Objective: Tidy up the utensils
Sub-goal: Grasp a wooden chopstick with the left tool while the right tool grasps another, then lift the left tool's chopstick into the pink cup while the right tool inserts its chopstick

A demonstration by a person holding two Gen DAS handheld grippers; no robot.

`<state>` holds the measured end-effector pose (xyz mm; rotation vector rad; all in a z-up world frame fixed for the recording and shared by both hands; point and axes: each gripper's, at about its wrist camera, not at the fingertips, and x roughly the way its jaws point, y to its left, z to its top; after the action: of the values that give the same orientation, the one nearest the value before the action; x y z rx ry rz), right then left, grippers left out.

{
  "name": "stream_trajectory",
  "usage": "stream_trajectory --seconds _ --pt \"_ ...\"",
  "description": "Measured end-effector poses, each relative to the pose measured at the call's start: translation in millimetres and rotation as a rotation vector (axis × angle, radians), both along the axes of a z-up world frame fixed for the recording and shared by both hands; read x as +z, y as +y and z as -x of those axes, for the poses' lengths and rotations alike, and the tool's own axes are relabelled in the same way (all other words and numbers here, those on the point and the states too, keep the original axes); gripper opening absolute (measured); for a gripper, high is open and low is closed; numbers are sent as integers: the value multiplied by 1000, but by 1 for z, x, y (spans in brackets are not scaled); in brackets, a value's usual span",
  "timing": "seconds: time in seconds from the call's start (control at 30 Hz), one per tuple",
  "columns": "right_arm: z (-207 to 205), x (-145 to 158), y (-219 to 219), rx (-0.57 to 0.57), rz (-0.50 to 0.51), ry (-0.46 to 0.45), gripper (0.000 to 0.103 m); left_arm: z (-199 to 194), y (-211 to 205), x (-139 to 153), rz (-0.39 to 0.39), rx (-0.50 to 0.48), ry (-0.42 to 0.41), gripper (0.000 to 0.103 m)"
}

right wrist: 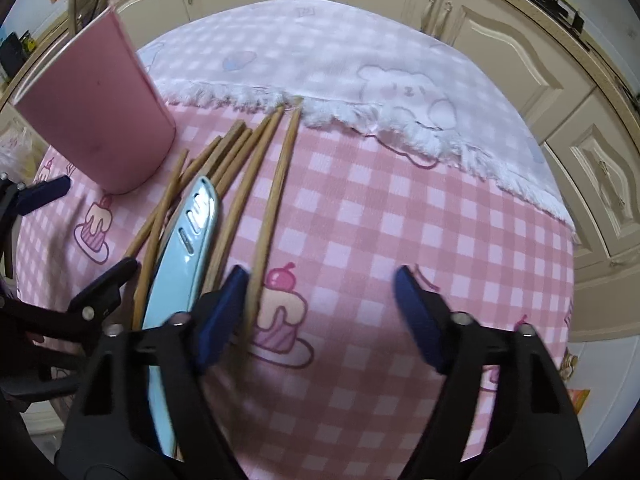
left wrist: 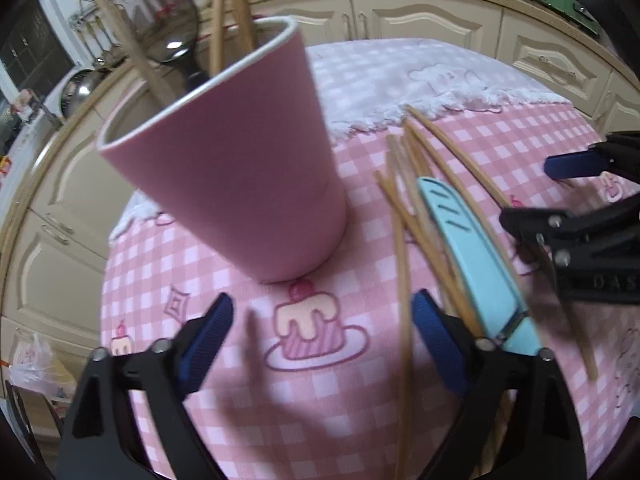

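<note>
Left wrist view: left gripper (left wrist: pixel 322 334) spread wide, empty; tall pink cup (left wrist: pixel 236 168) just beyond, loose wooden chopsticks (left wrist: pixel 404 280) and light-blue sheathed knife (left wrist: pixel 472 252) at right.
Right wrist view: right gripper (right wrist: pixel 320 314) wide, empty; chopsticks (right wrist: pixel 276 184), knife (right wrist: pixel 184 256) by its left finger; cup (right wrist: pixel 100 120) far left.

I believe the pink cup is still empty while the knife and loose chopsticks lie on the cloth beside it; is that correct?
Not quite: the pink cup is not empty. The left wrist view shows several chopsticks and a metal spoon standing in it. The rest holds: the knife and loose chopsticks lie on the cloth beside the cup.
</note>
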<state>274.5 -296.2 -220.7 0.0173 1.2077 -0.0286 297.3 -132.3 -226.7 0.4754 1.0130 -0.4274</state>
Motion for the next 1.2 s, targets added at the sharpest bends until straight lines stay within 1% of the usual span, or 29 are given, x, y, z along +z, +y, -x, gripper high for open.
stream_trajectory --seconds 0.03,0.13,0.17,0.2,0.23,0.27,0.33,0.4,0.47,0.5,0.57,0.63,0.77,0.87,0.9,0.93,0.97,1.03,1.13,1.2 --pt "-3 1 -1 -8 -4 4 63 -1 -3 0 5 -7 18 75" --pt "-16 0 1 0 0 7 56 -2 -14 3 11 -34 52 55" --pt "-19 2 4 22 0 2 51 -3 -18 4 34 -48 82 41" --pt "-21 4 5 34 -10 -1 30 -4 -19 4 58 -59 111 22" --pt "-20 5 6 44 -17 2 7 -3 -20 5 77 -70 132 14" --pt "-18 6 6 52 -15 -1 6 0 -23 6 58 -78 121 5" --pt "-12 5 1 52 -51 -20 6 6 -22 5 56 -80 113 5" --pt "-2 8 -9 36 -132 -51 6 11 -15 5 76 -65 116 5" --pt "8 11 -19 20 -169 -73 6 17 -4 7 100 -45 117 5" --pt "13 15 -25 19 -193 -99 6 20 4 9 112 -37 113 5" --pt "19 21 -35 15 -247 -131 6 27 15 14 147 -20 102 5" --pt "28 31 -44 13 -333 -177 6 35 25 20 185 -17 92 5" --pt "42 46 -52 6 -440 -262 6 49 39 39 266 -20 54 5" --pt "43 60 -50 24 -454 -329 6 59 49 51 306 -20 18 5" --pt "44 64 -49 33 -460 -347 6 60 50 53 305 -16 7 5" --pt "45 68 -44 39 -459 -363 6 60 51 54 293 -12 -4 5" --pt "44 71 -43 42 -454 -376 6 61 51 55 257 -8 -27 5" --pt "45 78 -40 47 -455 -406 6 64 58 57 231 2 -58 5" --pt "46 88 -37 54 -459 -445 6 65 60 68 283 -11 -81 5" --pt "46 97 -34 61 -464 -476 6 69 62 81 315 -21 -130 5"
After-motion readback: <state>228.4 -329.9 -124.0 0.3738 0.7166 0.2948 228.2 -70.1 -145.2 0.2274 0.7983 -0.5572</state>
